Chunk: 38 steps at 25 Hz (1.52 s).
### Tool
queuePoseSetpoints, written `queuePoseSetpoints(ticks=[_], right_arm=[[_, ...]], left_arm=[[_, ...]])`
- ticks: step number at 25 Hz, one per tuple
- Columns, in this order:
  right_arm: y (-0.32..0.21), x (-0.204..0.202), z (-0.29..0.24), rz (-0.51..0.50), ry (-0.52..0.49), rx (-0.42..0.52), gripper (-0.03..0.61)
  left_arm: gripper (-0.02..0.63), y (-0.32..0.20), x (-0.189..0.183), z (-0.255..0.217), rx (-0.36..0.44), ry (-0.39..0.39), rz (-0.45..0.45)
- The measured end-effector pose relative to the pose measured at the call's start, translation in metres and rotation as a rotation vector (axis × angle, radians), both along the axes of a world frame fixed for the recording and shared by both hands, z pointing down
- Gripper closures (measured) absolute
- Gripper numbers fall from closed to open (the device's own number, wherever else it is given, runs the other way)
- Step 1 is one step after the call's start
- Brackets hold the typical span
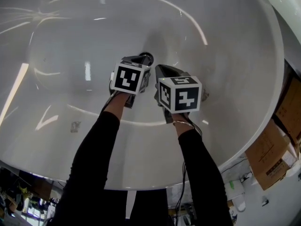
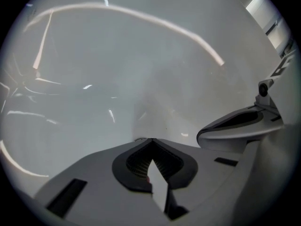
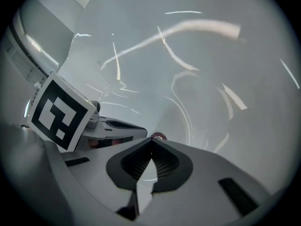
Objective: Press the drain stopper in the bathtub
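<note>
A white bathtub [image 1: 225, 55] fills the head view. The chrome drain stopper [image 1: 148, 58] lies on its floor, partly hidden behind my left gripper [image 1: 141, 60]. That gripper is shut and empty, with its tip at the stopper's near edge; I cannot tell whether they touch. My right gripper [image 1: 160, 69] is just to the right, also shut and empty, a little short of the stopper. In the right gripper view the stopper [image 3: 158, 136] peeks out just past the shut tip [image 3: 151, 140], with the left gripper [image 3: 113, 126] at the left. Only a thin rim of the stopper [image 2: 140, 139] shows at the left gripper's tip [image 2: 150, 140].
The tub's curved walls rise on all sides, and its near rim [image 1: 141, 178] crosses below my arms. Cardboard boxes [image 1: 277, 145] stand outside the tub at the right. A cable [image 1: 183, 182] hangs from the right arm. Small clutter lies on the floor at the lower left.
</note>
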State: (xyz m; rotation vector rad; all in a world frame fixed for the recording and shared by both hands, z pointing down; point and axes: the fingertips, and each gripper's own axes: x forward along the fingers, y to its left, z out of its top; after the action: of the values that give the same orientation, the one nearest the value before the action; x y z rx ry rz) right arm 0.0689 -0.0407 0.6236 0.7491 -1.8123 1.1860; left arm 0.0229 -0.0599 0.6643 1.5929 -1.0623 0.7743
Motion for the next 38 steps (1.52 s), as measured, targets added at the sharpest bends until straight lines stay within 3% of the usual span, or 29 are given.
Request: queuePoseSetpoints(ticks=[15, 38], right_arm=[[0.014, -0.006, 0.035, -0.009, -0.024, -0.058, 0.578], [0.022, 0.000, 0.053, -0.023, -0.019, -0.098, 0.577]], left_arm=[[0.606, 0.019, 0.000, 0.044, -0.072, 0.006, -0.038], [0.606, 0.025, 0.003, 0.075, -0.112, -0.034, -0.029]])
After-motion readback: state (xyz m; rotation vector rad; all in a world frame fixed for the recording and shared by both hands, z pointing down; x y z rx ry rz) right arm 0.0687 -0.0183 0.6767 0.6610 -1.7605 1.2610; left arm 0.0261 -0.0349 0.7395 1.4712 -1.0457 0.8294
